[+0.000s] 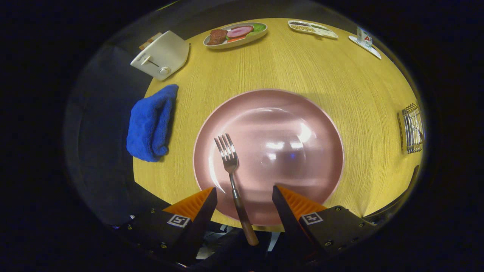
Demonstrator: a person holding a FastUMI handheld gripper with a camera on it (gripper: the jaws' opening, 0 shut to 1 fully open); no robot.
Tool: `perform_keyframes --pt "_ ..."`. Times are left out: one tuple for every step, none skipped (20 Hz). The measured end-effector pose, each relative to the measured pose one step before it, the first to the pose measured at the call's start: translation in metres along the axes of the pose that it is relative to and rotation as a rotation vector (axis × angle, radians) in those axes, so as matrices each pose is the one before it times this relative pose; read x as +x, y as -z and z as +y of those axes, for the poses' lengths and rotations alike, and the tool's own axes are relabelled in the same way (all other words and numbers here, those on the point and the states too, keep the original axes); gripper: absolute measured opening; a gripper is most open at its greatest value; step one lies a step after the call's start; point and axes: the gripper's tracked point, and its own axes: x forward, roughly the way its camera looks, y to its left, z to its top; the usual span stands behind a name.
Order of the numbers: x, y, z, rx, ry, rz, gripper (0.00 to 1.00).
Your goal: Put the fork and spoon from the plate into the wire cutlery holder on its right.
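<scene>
I count one fork (230, 160), one pink plate (287, 113), one wire holder (412, 128), one blue towel (151, 122), one toaster (160, 54) and two food dishes (235, 34) (312, 29).

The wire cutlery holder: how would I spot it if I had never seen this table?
Start at the big pink round plate in the middle of the yellow wooden table. Look past its right rim to the table's far right edge: the wire cutlery holder is the only metal grid basket there, well beyond the open gripper.

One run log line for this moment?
claw: open, around fork handle | fork: on pink plate | wire cutlery holder: right
</scene>
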Motion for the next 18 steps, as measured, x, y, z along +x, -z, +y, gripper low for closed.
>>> perform_keyframes --pt "0.00395 0.00305 0.00073 -0.01266 0.00441 0.00998 0.91" --pt "0.0012 0.00287 0.00097 -0.01142 0.00209 0.01152 0.9" --pt "-0.0031 -0.00017 -0.00017 -0.0112 0.005 0.0121 0.85" --pt "0.0018 0.00088 -0.00082 -0.00908 0.0052 0.003 0.84" --pt "0.00195 -0.00035 -0.00107 -0.00128 0.00811 0.00515 0.71" --pt "0.00012 0.00302 -0.00012 -0.00308 0.00064 0.01229 0.57" --pt "0.00196 0.00273 0.00121 -0.00405 -0.00579 0.00934 0.44" --pt "0.00367 -0.00092 -0.00086 0.00477 0.0029 -0.00038 0.45" --pt "0.00034 0.00016 -0.00012 0.00809 0.01067 0.00191 0.31" --pt "-0.00372 0.00003 0.00346 -0.01149 -0.02114 -0.00048 0.18" --pt "-0.00162 -0.00274 -0.00062 -0.00385 -0.00715 -0.01134 0.19" --pt "0.00682 -0.00035 -0.00122 -0.00024 0.00036 -0.00739 0.19" --pt "-0.01484 -0.00526 -0.00152 0.01757 -0.00642 -0.00923 0.12" --pt "0.0069 0.00092 0.00343 0.00083 -0.01972 -0.00661 0.05" --pt "-0.00424 -0.00458 0.00141 0.0045 -0.0153 -0.01661 0.05" --pt "-0.00252 -0.00302 0.00001 0.0072 -0.00672 -0.0084 0.05" --pt "0.0002 -0.00251 0.0021 0.00823 -0.0087 -0.00627 0.04" --pt "-0.00057 -0.002 0.00066 0.00757 -0.00493 -0.00164 0.04"
